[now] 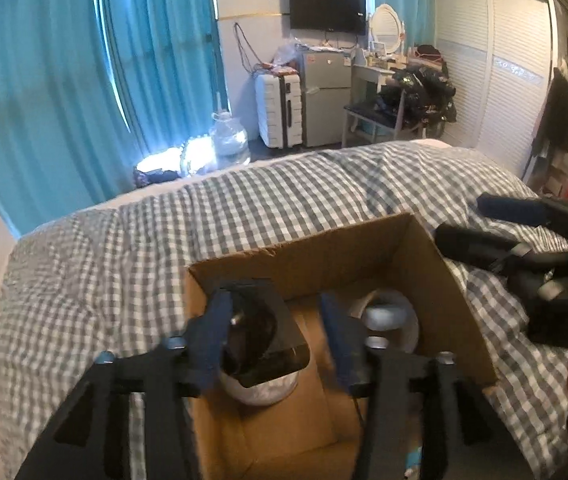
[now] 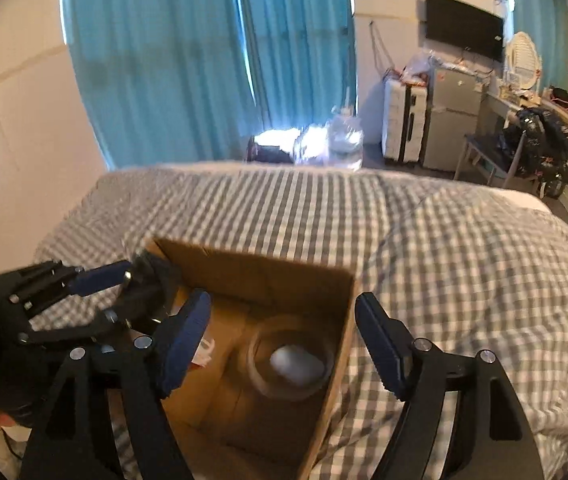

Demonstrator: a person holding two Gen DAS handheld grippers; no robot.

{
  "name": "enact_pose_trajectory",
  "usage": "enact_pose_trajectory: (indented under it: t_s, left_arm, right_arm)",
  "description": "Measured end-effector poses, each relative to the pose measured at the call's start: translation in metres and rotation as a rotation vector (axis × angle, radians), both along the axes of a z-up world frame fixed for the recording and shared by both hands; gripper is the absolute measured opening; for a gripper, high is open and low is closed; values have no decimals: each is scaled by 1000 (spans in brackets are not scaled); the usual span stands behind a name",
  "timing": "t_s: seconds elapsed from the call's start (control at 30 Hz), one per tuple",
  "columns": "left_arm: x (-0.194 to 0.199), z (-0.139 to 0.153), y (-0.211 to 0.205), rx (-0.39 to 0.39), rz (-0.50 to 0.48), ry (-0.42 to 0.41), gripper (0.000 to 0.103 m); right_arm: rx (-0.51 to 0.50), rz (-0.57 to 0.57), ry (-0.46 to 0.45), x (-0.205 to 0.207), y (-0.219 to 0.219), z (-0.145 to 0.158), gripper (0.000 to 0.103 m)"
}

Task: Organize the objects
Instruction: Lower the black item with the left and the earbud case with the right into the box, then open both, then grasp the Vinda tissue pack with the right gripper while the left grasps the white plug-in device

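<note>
An open cardboard box (image 1: 363, 248) sits on the checked bed cover; it also shows in the right wrist view (image 2: 268, 276). My left gripper (image 1: 274, 308) hangs over the box with its fingers apart. A dark flat black object (image 1: 272, 332) lies against its left finger over a white round thing (image 1: 260, 390); whether it is gripped I cannot tell. A roll of tape (image 1: 399, 320) with a pale ball (image 1: 383, 316) in it lies in the box, also in the right wrist view (image 2: 291, 364). My right gripper (image 2: 284, 320) is open and empty over the box's right wall.
The grey-white checked bed cover (image 2: 443, 248) fills the area around the box. Beyond the bed are blue curtains (image 1: 84, 80), a water jug (image 1: 230, 136), a white suitcase (image 1: 280, 110), a small fridge (image 1: 325, 96) and a cluttered desk with chair (image 1: 403, 92).
</note>
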State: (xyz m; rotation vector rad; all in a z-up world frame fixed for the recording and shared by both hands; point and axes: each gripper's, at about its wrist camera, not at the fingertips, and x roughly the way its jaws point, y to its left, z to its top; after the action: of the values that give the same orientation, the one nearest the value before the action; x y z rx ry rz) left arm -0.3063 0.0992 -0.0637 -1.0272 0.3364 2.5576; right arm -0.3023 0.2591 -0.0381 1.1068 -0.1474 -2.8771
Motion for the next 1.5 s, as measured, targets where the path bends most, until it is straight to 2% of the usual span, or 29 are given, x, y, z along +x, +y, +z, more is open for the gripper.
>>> enact_pose_trajectory:
  t_s: [0.07,0.1,0.23,0.43,0.6,0.73,0.87,0.97,1.1,1.33,1.5]
  left_arm:
    - [14,18,-3,-4,4,24,87]
    - [19,26,-5,0,9,38,89]
    - [41,64,-6,-9,30,52,91]
    - [91,112,-26,36,69,99,93]
    - [124,117,-46,34,134,120,94]
    - [144,95,-63,33,204,103,95]
    - [152,57,-81,28,289,62,95]
    - [156,24,-89,57,346,11,95]
    - [153,-21,-84,28,409,-32,95]
    - [151,-76,-76,-3,384,-127,95]
    - [152,-105,-76,0,362,-213,95]
  right_arm:
    - [7,-19,33,20,3,21,78]
    - [10,-27,42,26,5,29,79]
    - [19,-52,55,61,8,62,79]
    - [53,-73,94,123,9,101,79]
    - [85,-65,115,161,1,115,79]
    - [93,-43,109,180,-12,103,79]
    - [104,-18,71,186,-19,71,79]
    - [97,-8,19,182,-26,34,79]
    - [97,-13,-54,171,-36,-14,79]
    - [111,27,-189,150,-54,-83,79]
    - [121,87,-265,134,-68,-113,79]
